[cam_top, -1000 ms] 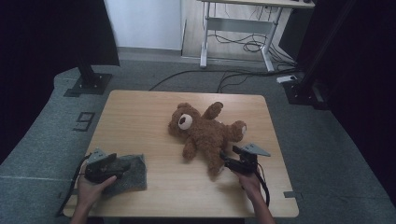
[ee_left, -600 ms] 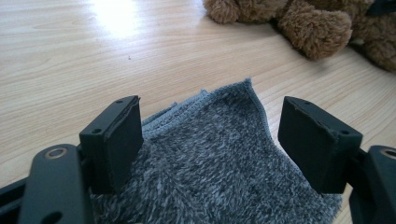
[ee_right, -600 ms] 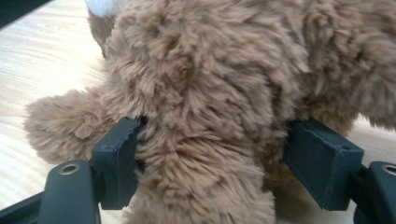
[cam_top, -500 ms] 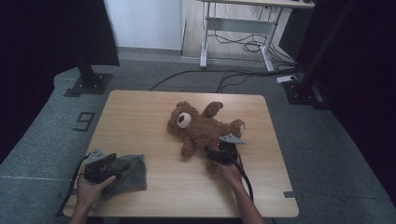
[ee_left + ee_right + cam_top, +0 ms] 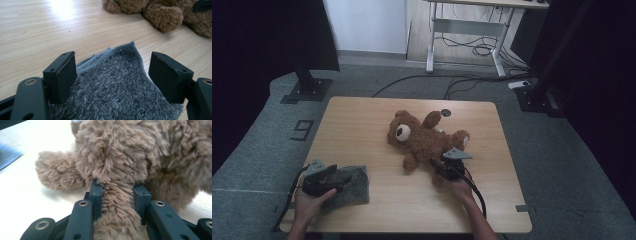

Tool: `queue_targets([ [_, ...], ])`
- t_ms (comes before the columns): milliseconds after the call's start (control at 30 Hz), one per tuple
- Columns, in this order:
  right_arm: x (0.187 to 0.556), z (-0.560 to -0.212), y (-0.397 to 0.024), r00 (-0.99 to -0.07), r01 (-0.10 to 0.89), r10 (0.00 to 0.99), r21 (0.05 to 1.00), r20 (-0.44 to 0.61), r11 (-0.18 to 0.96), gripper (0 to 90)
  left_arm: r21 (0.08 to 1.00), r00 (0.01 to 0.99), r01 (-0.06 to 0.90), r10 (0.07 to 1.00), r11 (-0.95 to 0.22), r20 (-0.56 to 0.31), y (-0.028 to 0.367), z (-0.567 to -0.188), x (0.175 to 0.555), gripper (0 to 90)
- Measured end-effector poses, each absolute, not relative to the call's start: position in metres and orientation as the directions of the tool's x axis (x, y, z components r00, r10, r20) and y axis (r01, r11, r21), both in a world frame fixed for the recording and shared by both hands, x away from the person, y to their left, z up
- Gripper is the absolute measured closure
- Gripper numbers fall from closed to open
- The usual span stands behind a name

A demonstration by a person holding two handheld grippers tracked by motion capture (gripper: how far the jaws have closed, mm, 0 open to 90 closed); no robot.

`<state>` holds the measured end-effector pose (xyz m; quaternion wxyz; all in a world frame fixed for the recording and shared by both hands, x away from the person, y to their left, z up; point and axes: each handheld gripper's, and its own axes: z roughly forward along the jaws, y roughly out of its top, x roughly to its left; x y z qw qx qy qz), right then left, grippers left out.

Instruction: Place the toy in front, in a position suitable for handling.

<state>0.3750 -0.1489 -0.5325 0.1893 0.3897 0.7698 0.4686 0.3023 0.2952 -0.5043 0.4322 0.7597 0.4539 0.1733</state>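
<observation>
Since one second ago, the right gripper (image 5: 443, 169) has moved forward from the near right part of the table (image 5: 362, 120) up to the teddy bear (image 5: 424, 137), and its jaws have just been closing; now they are clamped on one leg of the bear, with the brown fur squeezed narrow between the two pads (image 5: 96, 195) in the right gripper view. The left gripper (image 5: 324, 179) is in the same place as before, on the grey cloth (image 5: 354, 182) at the near left corner, with its fingers (image 5: 62, 75) apart and the cloth lying between them, not pinched.

The bear lies on its back near the middle of the table, its long axis diagonal: head toward the far left, legs toward the near right. So the clamped leg is the end closest to the right hand, and the body extends away from the fingers. The left gripper is well apart from the bear. In my judgement, a pull will drag the bear feet first toward the near right.
</observation>
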Motion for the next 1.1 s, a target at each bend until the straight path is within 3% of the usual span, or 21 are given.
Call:
queue_targets([
  [167,0.358,-0.53,-0.155,-0.712,0.368,0.701,0.868,0.034,0.332,67.2,0.815,0.528,0.539,0.839,-0.212,-0.13,0.296,-0.504,0.302,22.6],
  [533,0.359,-0.528,-0.197,-0.63,0.424,0.771,0.875,0.099,0.235,60.4,0.814,0.527,0.541,0.84,-0.214,-0.13,0.296,-0.503,0.302,22.8],
  [767,0.344,-0.532,-0.201,-0.712,0.392,0.697,0.872,0.085,0.294,65.4,0.813,0.529,0.541,0.838,-0.214,-0.132,0.296,-0.504,0.302,22.9],
  [1100,0.332,-0.533,-0.208,-0.749,0.364,0.657,0.881,0.083,0.304,66.0,0.807,0.539,0.543,0.833,-0.232,-0.123,0.291,-0.505,0.303,23.0],
])
